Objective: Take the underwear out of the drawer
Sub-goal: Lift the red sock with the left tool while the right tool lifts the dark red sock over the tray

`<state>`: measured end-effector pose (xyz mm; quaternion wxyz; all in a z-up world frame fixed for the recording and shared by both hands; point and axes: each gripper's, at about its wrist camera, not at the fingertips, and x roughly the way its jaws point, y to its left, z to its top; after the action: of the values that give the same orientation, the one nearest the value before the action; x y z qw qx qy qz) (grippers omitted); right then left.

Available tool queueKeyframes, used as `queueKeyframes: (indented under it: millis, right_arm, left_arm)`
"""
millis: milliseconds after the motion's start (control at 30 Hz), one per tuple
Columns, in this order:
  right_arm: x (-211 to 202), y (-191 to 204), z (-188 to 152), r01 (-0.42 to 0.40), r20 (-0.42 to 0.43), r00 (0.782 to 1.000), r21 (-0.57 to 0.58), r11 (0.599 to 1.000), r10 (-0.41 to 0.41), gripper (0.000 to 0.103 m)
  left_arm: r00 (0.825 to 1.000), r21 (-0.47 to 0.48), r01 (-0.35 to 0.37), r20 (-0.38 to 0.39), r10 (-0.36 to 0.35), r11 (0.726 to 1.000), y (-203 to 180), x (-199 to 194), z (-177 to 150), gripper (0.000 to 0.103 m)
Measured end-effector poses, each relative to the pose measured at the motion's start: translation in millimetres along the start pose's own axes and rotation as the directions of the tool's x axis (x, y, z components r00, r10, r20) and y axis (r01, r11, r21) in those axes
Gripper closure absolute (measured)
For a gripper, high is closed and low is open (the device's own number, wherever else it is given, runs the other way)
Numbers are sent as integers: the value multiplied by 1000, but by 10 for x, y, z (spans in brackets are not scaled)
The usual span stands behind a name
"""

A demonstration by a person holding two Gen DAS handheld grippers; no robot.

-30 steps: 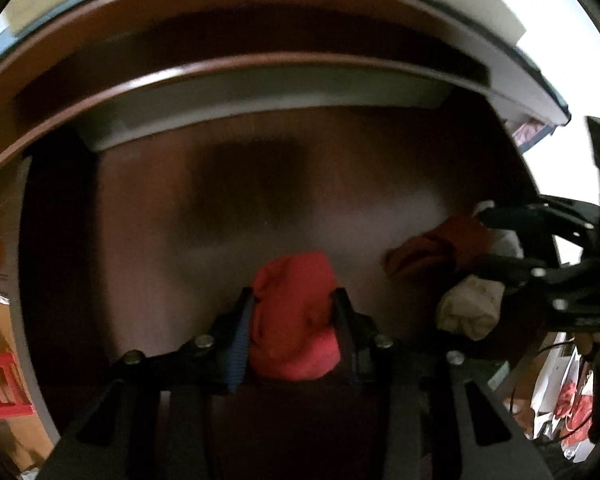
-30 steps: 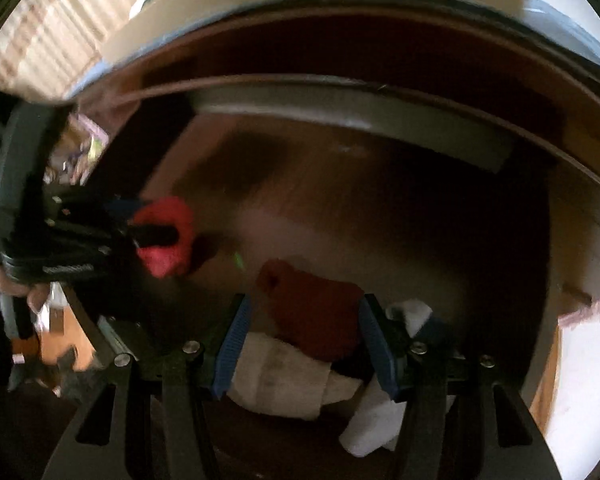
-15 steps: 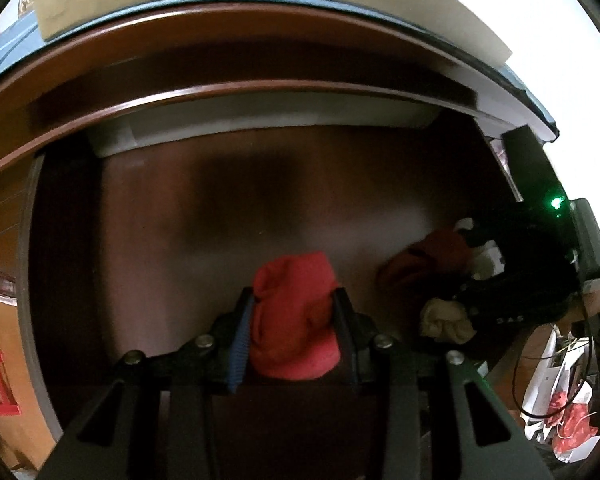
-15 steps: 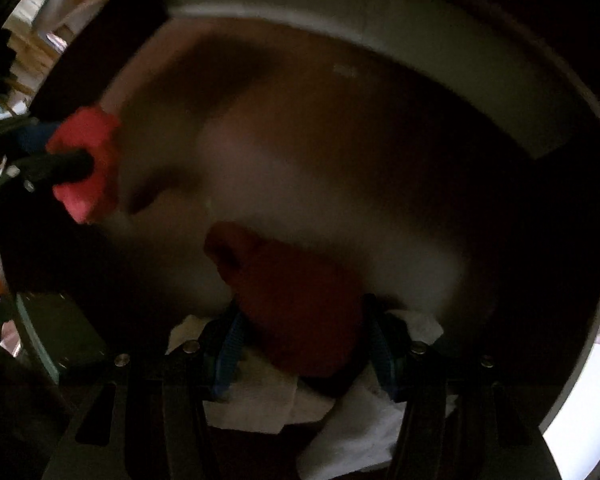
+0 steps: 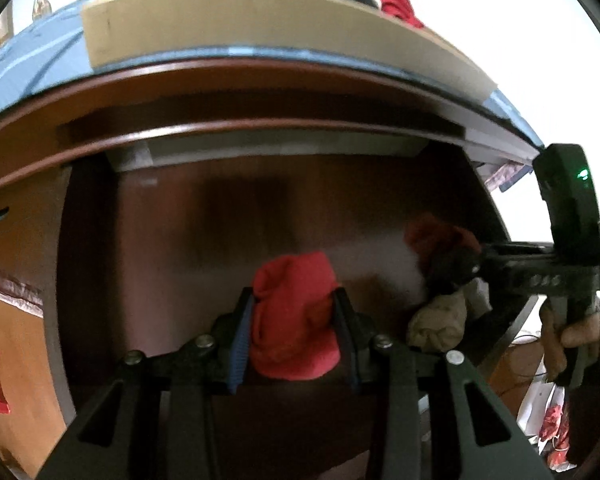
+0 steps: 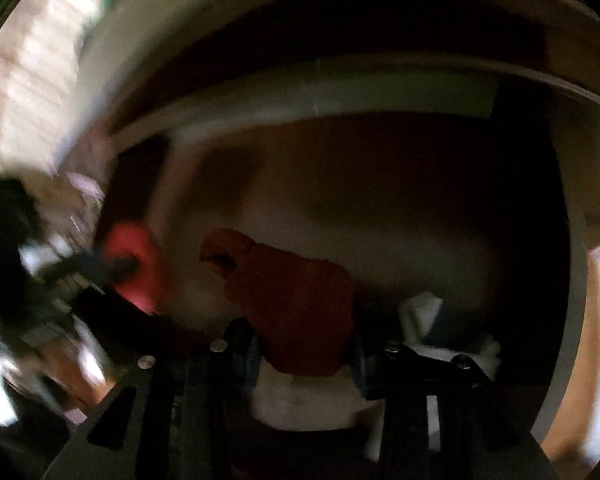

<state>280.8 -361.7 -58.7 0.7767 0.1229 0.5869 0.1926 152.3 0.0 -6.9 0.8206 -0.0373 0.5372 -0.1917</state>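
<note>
Left gripper (image 5: 294, 320) clamped on bright red underwear (image 5: 294, 320) at lower centre, right gripper (image 6: 304, 340) clamped on dark red underwear (image 6: 296, 312) mid-bundle over the drawer (image 5: 160, 220); likely light, soft, floppy, so bunched-middle grips suit.

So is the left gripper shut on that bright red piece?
Shut: the left gripper pinches the bright red underwear between both fingers.

Two close wrist views into the same drawer (image 5: 228, 216), each with the other gripper at its edge.
</note>
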Motion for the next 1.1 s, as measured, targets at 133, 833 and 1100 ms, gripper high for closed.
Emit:
queueKeyframes:
  millis: [133,833,1100]
  right_arm:
    - [-231,96,-59,-95,120,989,94,991,84,64]
    - [-907,752,-324,-167,382,914,45,985,137,64]
    - [-999,846,-287,-157,414,901,21,987,134,64]
  left_arm:
    - [999,6,4,38,-5,1000,-79,-96,12,65]
    - [969,15,54,242,-56,998,-223,-740,73,65]
    - [956,45,41,288,-52,998,-309,-906,212,65]
